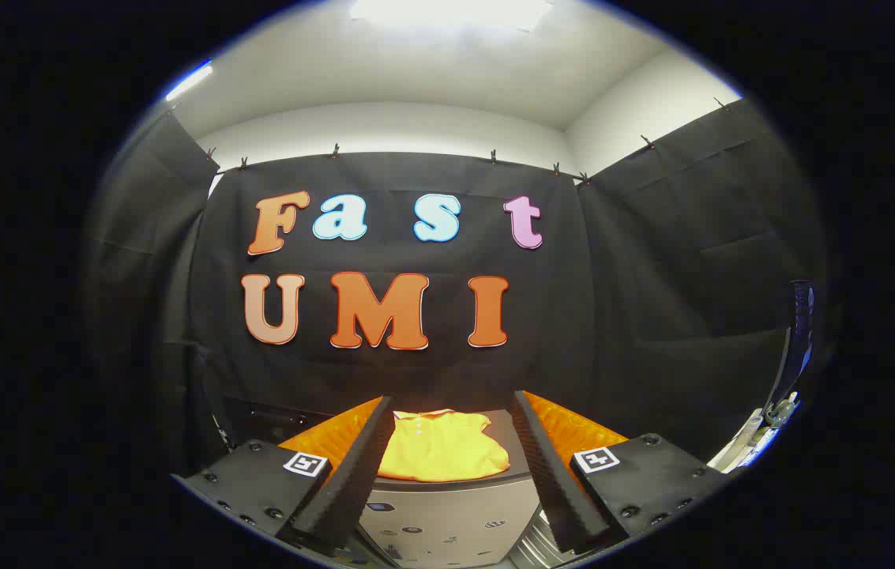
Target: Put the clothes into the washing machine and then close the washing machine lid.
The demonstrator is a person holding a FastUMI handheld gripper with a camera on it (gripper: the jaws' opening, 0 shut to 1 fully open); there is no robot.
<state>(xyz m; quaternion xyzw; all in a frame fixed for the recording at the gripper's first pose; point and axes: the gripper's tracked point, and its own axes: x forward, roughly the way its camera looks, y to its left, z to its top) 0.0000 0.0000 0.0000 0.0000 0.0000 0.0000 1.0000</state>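
Gripper view, looking forward along the two fingers. I hold the gripper level and raised, its fingers spread wide with nothing between them that they touch; each finger runs away from me toward the far wall.

Yellow polo shirt: the garment to be loaded. I see it folded, collar and buttons toward the far side, lying flat on the dark top of a grey appliance. It sits beyond the fingertips and, in my line of sight, in the gap between the two fingers, apart from both.

Grey appliance: its front face lies below the shirt, near me, carrying small markings too small to make out. I cannot tell from here whether this is the washing machine itself or where its lid stands.

Orange surface: visible left and right of the appliance top, behind each finger.

Far right: a tall dark upright part with a metal fitting and a pale edge at its foot; I cannot tell what it belongs to.

Background: black cloth walls clipped along their upper edge, white room wall and a bright ceiling light above.
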